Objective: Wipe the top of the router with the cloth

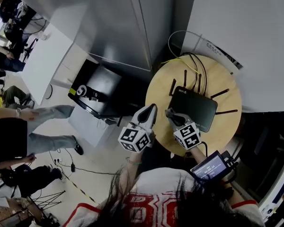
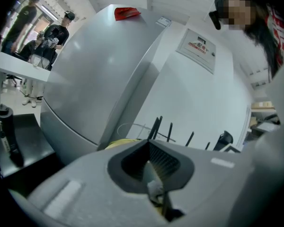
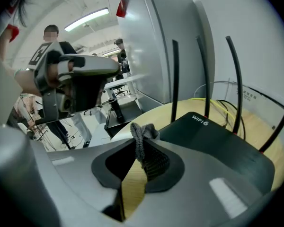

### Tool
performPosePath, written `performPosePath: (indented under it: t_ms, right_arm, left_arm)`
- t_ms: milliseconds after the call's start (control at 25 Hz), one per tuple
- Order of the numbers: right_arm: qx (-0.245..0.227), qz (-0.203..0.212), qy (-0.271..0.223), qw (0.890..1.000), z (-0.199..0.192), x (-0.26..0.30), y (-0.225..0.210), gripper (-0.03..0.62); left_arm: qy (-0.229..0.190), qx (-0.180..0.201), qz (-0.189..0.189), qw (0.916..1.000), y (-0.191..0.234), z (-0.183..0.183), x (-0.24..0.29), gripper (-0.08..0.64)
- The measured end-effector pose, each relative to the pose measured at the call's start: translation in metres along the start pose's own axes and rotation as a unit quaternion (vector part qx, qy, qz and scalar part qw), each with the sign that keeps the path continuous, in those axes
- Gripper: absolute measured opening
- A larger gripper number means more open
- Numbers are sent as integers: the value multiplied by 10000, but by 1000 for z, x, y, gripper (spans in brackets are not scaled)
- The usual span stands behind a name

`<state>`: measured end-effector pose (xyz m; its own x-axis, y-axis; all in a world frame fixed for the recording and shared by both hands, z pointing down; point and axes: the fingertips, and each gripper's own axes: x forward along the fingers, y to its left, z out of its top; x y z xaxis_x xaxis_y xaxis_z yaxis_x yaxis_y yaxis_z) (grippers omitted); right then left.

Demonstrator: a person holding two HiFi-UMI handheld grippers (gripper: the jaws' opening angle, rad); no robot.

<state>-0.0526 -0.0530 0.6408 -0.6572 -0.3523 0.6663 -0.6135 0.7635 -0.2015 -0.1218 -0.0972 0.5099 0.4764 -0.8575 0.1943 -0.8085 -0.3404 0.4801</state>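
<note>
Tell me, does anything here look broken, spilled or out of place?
Nothing is spilled or broken. The router lies flat on the round table; its antennas point different ways, and cables loop loosely behind it. The cloth is bunched in the right gripper's jaws.

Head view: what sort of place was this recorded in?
Likely an office or lab workspace: a WiFi router on a small round wooden table, a grey metal cabinet beside it, white desks with people nearby.
</note>
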Motion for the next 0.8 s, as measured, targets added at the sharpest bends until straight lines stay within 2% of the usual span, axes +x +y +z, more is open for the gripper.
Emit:
performPosePath:
  t_ms: [120,200,440,640,800]
  right_arm:
    - [-105,112,-87,9998,-2,-6,17,43]
    - [-84,-1,-272,9996,0,-16,13,43]
    - [600,-947,-723,9911,-28,-78,-46,43]
    - [1191,-1805,-924,9719,-63,-133,-96,43]
    - [1525,-2160,-831,9608,-97,-161,-130,43]
  left_arm:
    - [-27,20,-37,10000,-5,1,2,2]
    - [-34,53,-49,10000,-9,0,0,1]
    - [102,32,-110,9999,-30,-20,3,2]
    - [133,109,-341,9993,-58,-25,11,2]
    - [150,145,-413,9989,-79,-33,13,2]
